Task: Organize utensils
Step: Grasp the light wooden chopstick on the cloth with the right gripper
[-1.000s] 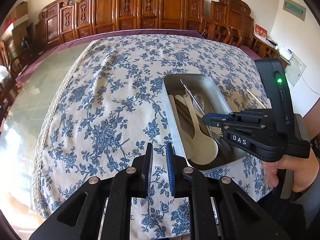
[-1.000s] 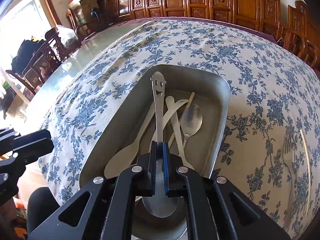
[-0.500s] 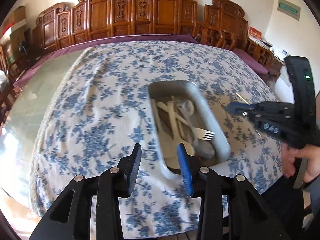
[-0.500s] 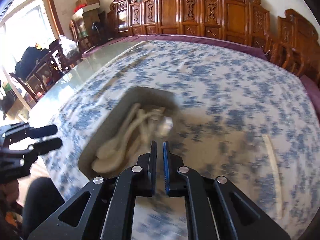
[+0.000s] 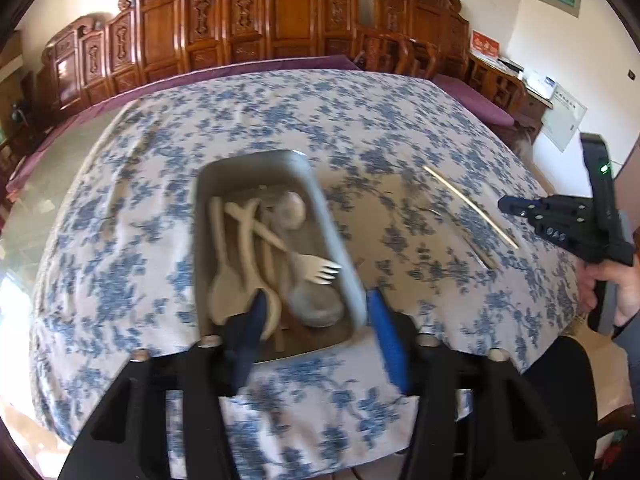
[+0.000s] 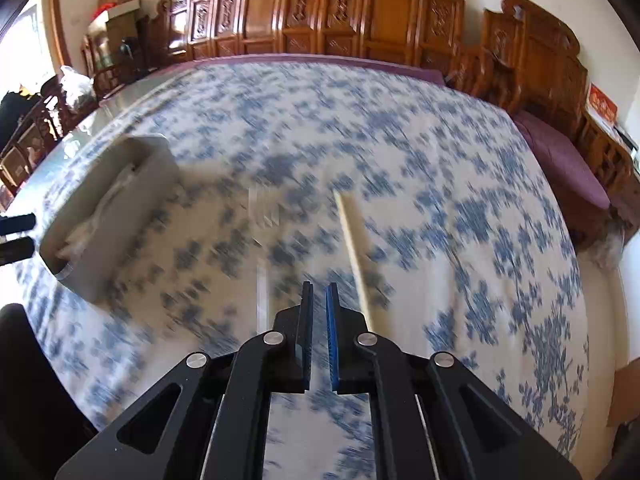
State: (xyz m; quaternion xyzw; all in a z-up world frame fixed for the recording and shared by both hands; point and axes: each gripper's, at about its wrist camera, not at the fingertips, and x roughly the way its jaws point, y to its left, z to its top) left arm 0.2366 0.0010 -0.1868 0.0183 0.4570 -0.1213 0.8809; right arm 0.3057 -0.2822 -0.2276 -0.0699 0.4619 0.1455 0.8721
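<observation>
A metal tray (image 5: 330, 236) on the flowered cloth holds wooden spoons (image 5: 222, 296), a wooden fork (image 5: 320, 270) and metal spoons (image 5: 290, 210). My left gripper (image 5: 318, 307) hangs over the tray's near end with its jaws opening. The tray's right wall shows between them, and the pads press on nothing. To the right of the tray a chopstick (image 5: 470, 206) and a metal fork (image 5: 464, 236) lie on the cloth. My right gripper (image 6: 318, 292) is shut and empty, just above the cloth between the blurred fork (image 6: 262, 280) and the chopstick (image 6: 354, 256).
Carved wooden chairs (image 5: 288, 12) line the far side of the table and its right side (image 6: 532, 52). The cloth's near edge (image 5: 304, 456) falls away below my left gripper. A person's hand (image 5: 616, 284) holds the right gripper at the table's right edge.
The right gripper has left the smiley-handled metal spoon in the tray and swung right to the fork and chopstick. The left jaws have widened and moved over the tray's near end.
</observation>
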